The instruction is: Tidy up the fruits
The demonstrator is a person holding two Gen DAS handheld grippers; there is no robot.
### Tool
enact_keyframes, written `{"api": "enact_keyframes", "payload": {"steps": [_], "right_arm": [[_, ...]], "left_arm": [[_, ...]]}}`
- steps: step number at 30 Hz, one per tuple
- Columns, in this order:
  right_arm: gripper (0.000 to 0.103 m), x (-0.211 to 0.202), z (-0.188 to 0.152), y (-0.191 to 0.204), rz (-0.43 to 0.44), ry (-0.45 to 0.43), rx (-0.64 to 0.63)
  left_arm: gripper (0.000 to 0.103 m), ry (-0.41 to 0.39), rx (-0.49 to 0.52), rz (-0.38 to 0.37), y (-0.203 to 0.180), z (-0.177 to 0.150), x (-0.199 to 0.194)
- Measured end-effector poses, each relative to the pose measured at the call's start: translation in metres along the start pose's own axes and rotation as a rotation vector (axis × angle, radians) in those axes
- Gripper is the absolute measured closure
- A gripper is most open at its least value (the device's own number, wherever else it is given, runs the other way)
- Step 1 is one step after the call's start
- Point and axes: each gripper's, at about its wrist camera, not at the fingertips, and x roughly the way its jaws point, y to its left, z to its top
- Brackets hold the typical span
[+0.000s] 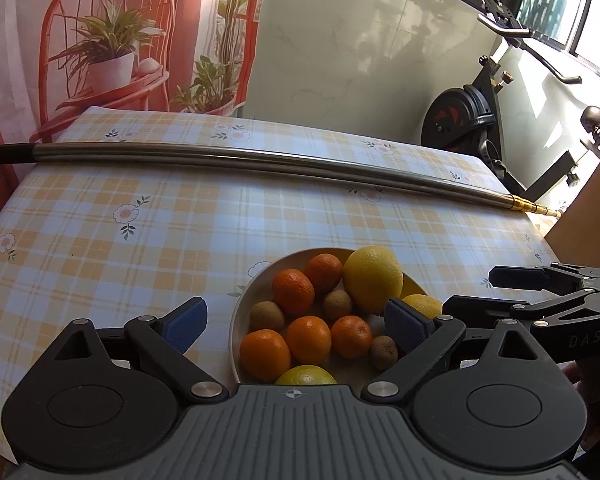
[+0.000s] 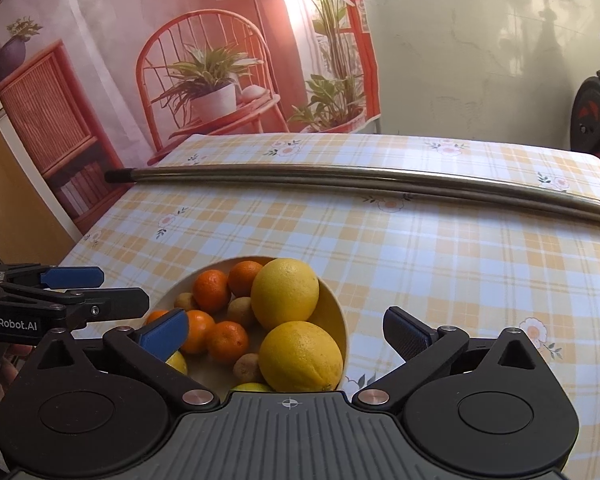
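left wrist: close, tilted down | right wrist: same | shared: fruit bowl [image 1: 236, 320]

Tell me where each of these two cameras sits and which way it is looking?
Left wrist: on the left gripper, looking forward and down at the bowl of fruit; its open fingers show, and the right gripper at the right edge.
Right wrist: on the right gripper, facing likewise; its open fingers show, and the left gripper at the left edge.
Shared: bowl, metal pole, checked tablecloth.
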Motion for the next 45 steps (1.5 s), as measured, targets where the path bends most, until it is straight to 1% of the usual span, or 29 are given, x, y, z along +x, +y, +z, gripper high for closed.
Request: {"api": "enact_keyframes", "payload": {"steps": [5, 6, 10, 13, 18, 24, 27, 30, 34, 39, 45], "right_arm": [[0.0, -0.003, -0.002, -0.003, -0.017, 0.001, 0.013], [0.0, -0.004, -0.001, -0.004, -0.018, 0.0, 0.016], [0.0, -0.012, 0.004, -0.004, -0.037, -0.008, 0.026], [0.0, -0.024, 0.013, -0.002, -0.082, -0.024, 0.01], [0.0, -0.057, 0.04, 0.002, -0.124, -0.112, -0.024], [0.0, -0.096, 0.076, 0.009, -0.192, -0.208, -0.072], [0.0, -0.116, 0.09, 0.011, -0.202, -0.262, -0.074], [0.0, -0.135, 0.102, 0.014, -0.206, -0.315, -0.081], [0.0, -0.156, 0.112, 0.014, -0.206, -0.362, -0.081], [0.0, -0.173, 0.118, 0.013, -0.206, -0.386, -0.061], [0.0, -0.182, 0.115, 0.013, -0.234, -0.407, -0.057]], "left_arm": [[0.003, -0.006, -0.005, 0.002, -0.001, 0.002, -0.002], [0.001, -0.011, -0.005, 0.001, -0.002, 0.003, -0.003], [0.0, -0.066, 0.041, 0.027, -0.012, 0.014, -0.017], [0.0, -0.116, 0.055, 0.02, -0.018, 0.027, -0.03], [0.0, -0.204, 0.038, -0.001, -0.024, 0.051, -0.055], [0.0, -0.326, 0.063, 0.002, -0.043, 0.077, -0.093], [0.0, -0.375, 0.069, 0.007, -0.055, 0.089, -0.108], [0.0, -0.417, 0.087, 0.03, -0.07, 0.097, -0.121], [0.0, -0.441, 0.116, 0.048, -0.088, 0.102, -0.134], [0.0, -0.466, 0.145, 0.065, -0.104, 0.103, -0.144], [0.0, -0.481, 0.151, 0.067, -0.108, 0.103, -0.148]]}}
